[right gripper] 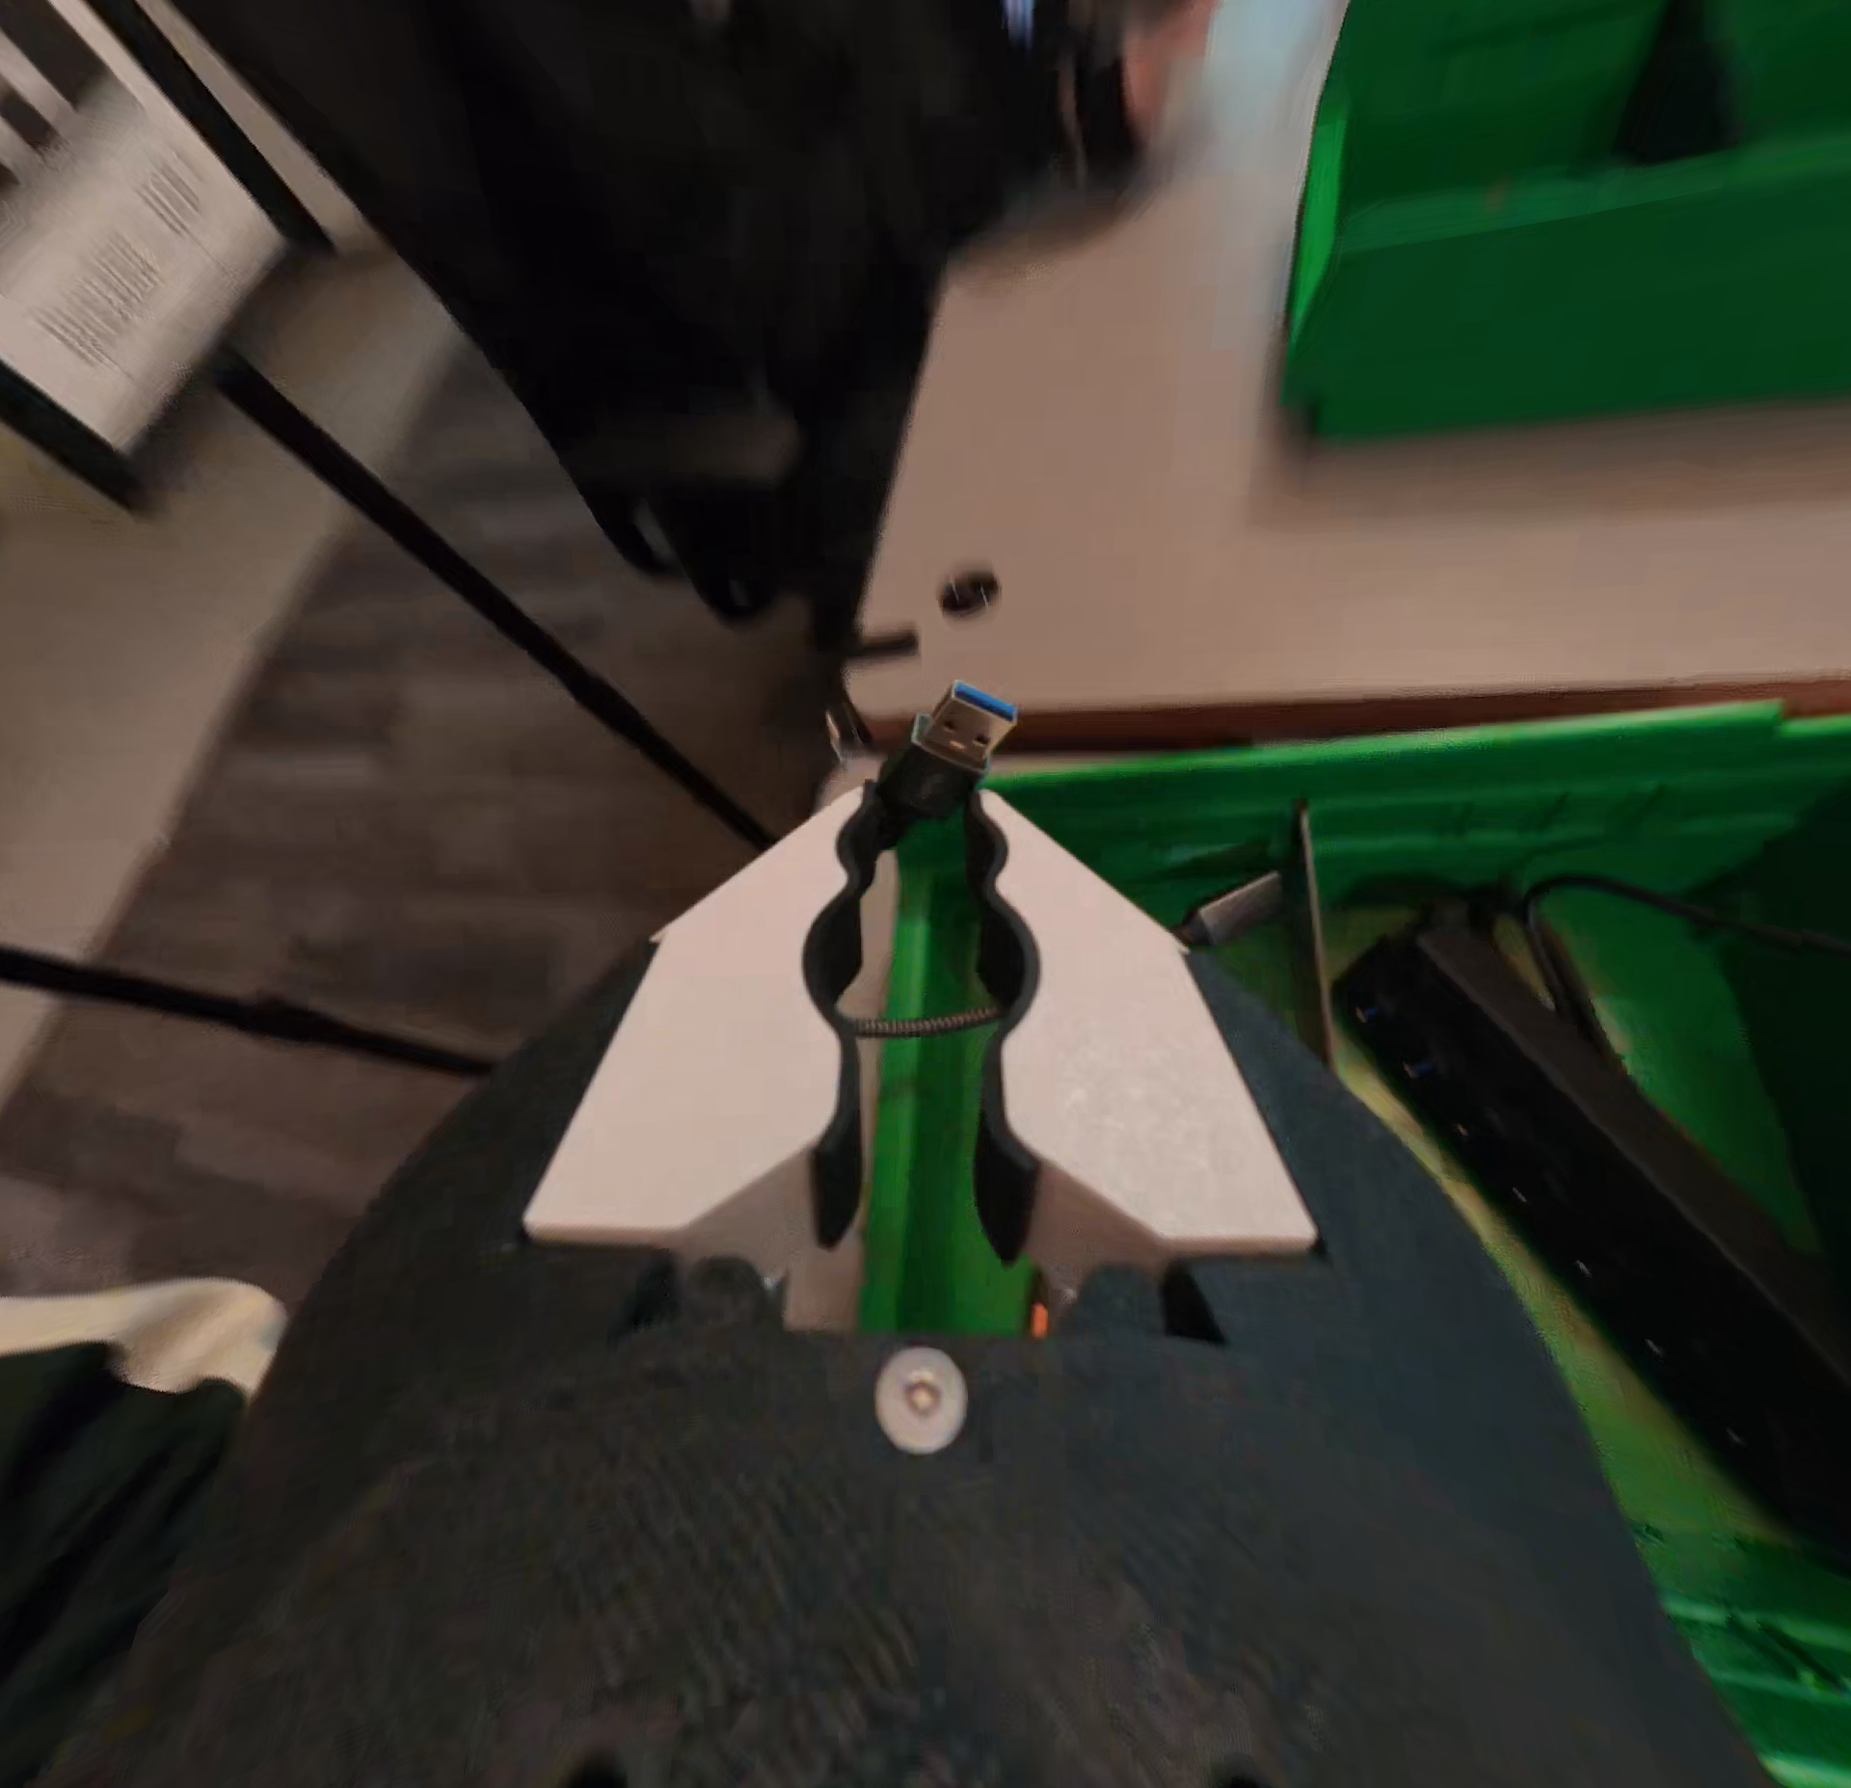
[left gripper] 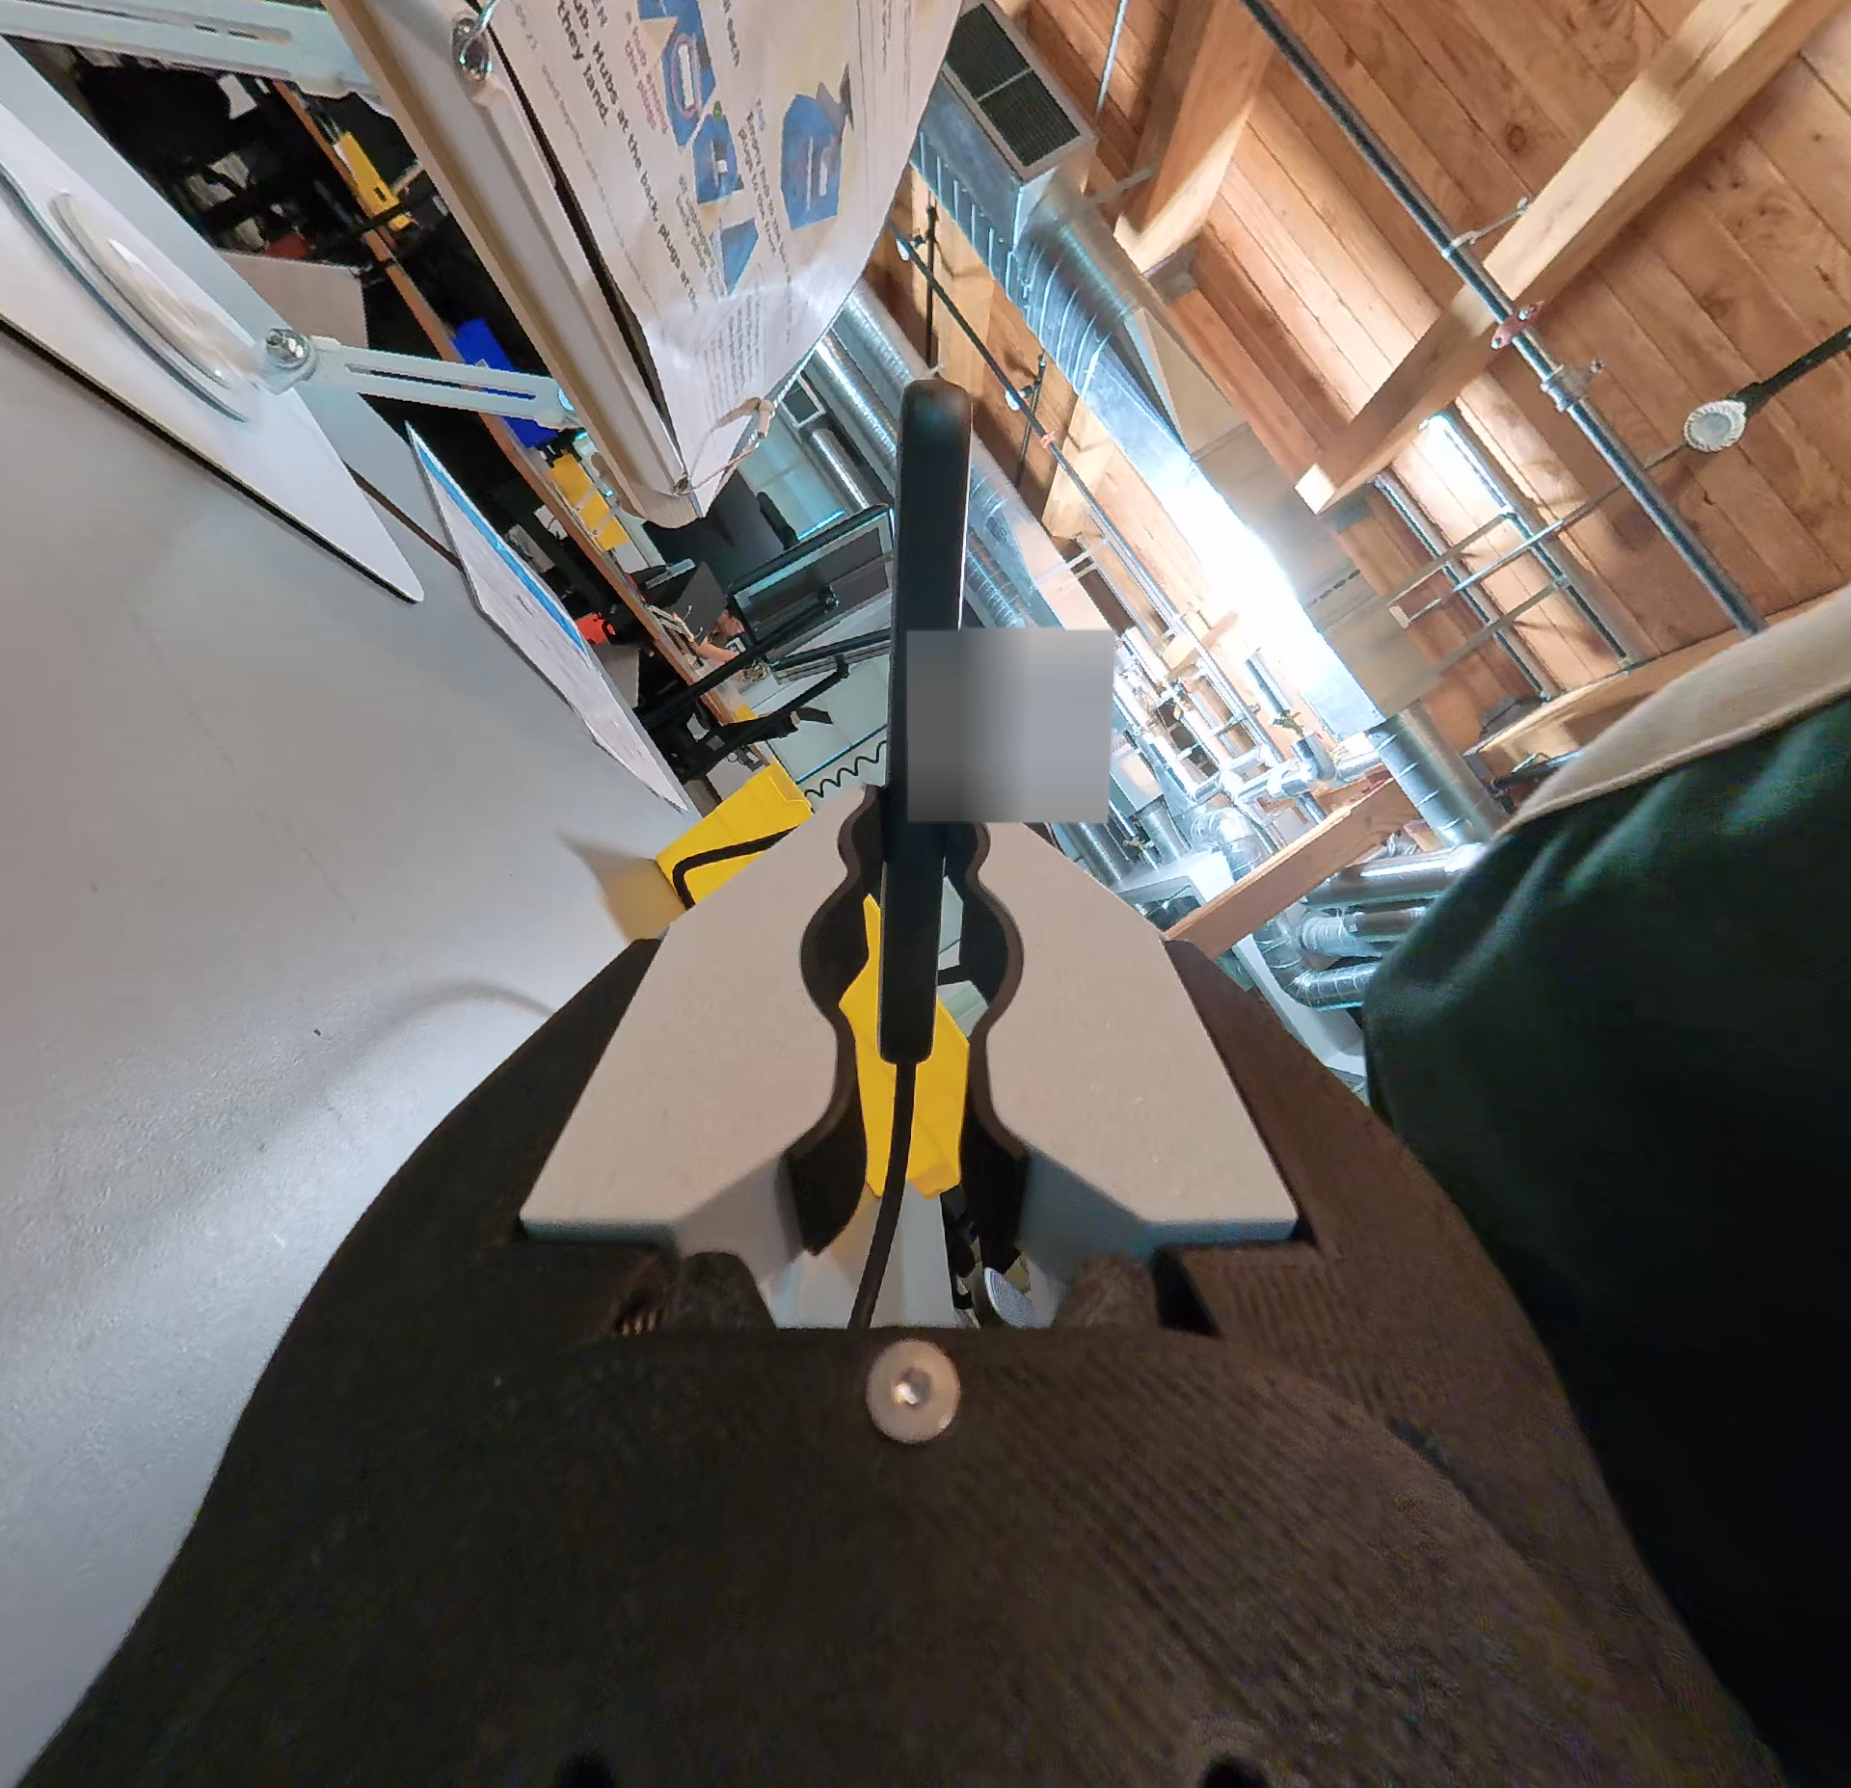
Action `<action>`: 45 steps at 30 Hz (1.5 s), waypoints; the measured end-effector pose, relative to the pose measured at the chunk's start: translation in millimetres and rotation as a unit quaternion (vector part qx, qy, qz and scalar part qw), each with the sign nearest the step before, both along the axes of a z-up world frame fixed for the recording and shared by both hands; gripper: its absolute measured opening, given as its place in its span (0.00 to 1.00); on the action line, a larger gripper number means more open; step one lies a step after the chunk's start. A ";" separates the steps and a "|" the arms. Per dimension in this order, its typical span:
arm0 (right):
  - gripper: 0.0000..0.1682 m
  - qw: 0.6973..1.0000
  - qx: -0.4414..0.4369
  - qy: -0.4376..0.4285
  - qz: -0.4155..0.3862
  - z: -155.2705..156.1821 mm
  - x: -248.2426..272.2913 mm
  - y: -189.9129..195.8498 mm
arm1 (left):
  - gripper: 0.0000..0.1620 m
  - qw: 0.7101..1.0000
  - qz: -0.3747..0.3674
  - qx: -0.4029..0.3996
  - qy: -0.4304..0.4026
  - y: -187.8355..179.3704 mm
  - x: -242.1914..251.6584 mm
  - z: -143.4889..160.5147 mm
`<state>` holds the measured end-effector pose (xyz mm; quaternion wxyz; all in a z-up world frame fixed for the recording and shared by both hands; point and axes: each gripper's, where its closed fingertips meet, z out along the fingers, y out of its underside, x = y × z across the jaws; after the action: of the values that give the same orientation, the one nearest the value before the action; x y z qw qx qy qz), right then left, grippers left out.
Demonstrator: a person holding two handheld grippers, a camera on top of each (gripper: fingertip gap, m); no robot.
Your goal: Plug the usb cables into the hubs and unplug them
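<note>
In the left wrist view my left gripper [left gripper: 916, 819] is shut on a slim black USB hub [left gripper: 932, 538]. The hub stands edge-on and sticks out past the fingertips, with its black cable [left gripper: 886, 1219] trailing back between the fingers. In the right wrist view my right gripper [right gripper: 916, 809] is shut on a black USB plug [right gripper: 967, 728] with a blue insert, which points forward and slightly right. Its braided cable [right gripper: 921, 1024] crosses between the fingers. Another black hub [right gripper: 1563, 1119] lies in the green bin [right gripper: 1402, 789] below and to the right.
A yellow bin [left gripper: 741, 839] sits behind the left gripper on the white table [left gripper: 200, 839]. A printed sheet [left gripper: 721, 138] hangs on a white stand above. A person's dark sleeve [left gripper: 1653, 1139] is at the right. A second green bin [right gripper: 1563, 238] stands on the table [right gripper: 1202, 588]. The right view is motion-blurred.
</note>
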<state>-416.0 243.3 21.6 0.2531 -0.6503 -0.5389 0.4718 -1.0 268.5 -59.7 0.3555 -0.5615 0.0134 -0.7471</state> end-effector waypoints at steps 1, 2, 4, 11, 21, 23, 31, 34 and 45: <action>0.10 0.999 -0.026 0.046 -0.010 24.9 12.0 4.2 | 0.05 1.000 0.000 0.000 0.001 0.0 0.0 -0.1; 0.10 0.995 -0.048 0.086 -0.020 46.5 25.8 9.1 | 0.05 1.000 0.001 0.001 0.001 -0.1 0.0 0.0; 0.10 0.985 -0.078 0.148 -0.036 78.5 56.1 17.5 | 0.05 1.000 0.001 0.001 0.002 -0.3 0.1 0.0; 0.09 0.971 -0.103 0.200 -0.085 99.4 140.7 33.5 | 0.05 1.000 0.002 -0.001 0.007 0.4 2.1 -3.5; 0.09 0.969 -0.101 0.221 -0.048 123.3 126.8 13.3 | 0.05 1.000 0.000 0.000 0.013 -1.3 3.7 -4.7; 0.09 0.970 -0.097 0.221 -0.034 128.0 111.6 6.2 | 0.05 1.000 0.000 0.000 0.010 -1.2 2.8 -3.8; 0.09 0.973 -0.088 0.216 -0.006 126.7 70.5 -10.9 | 0.05 1.000 -0.001 -0.001 0.002 -1.1 0.3 -1.0; 0.09 0.972 -0.101 0.211 -0.009 118.8 69.4 -10.0 | 0.05 1.000 0.000 -0.003 -0.001 -0.7 -0.7 -0.5; 0.09 0.980 -0.098 0.175 -0.017 98.6 89.2 -5.3 | 0.05 1.000 -0.022 0.006 0.015 -11.8 15.5 -2.3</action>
<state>-326.9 238.0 120.2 0.2864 -0.5887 -0.4265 0.6241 14.4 256.7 -62.0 0.3418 -0.5701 0.0354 -0.7463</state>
